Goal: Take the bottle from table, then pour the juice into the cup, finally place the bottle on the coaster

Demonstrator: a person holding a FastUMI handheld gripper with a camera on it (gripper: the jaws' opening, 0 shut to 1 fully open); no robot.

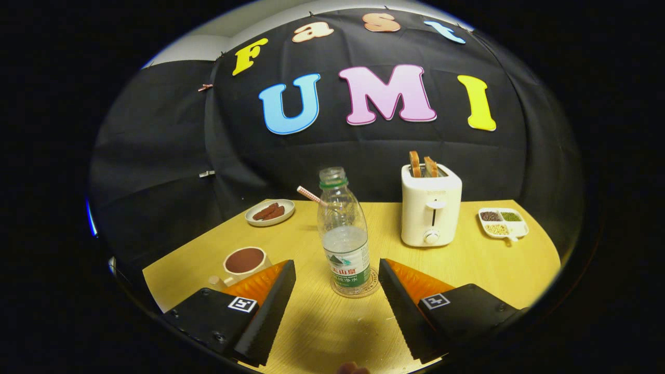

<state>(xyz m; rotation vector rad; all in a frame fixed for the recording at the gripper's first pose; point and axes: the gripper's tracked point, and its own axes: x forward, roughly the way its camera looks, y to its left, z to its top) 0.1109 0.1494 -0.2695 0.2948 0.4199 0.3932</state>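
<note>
A clear plastic bottle [345, 234] with a green label and no cap stands upright on a round clear coaster [372, 289] on the wooden table [322, 332]. It is about half full of clear liquid. My gripper [337, 264] is open, its fingertips on either side of the bottle's lower half with a gap on each side. A white cup [244, 262] holding brown liquid stands to the left, just beyond the left finger [270, 306], which hides its lower part.
A white toaster [430, 212] with two bread slices stands beyond the right finger. A divided dish of grains [503, 222] lies further right. A small plate with brown pieces [269, 212] is at the back left. A striped straw [309, 195] pokes out behind the bottle.
</note>
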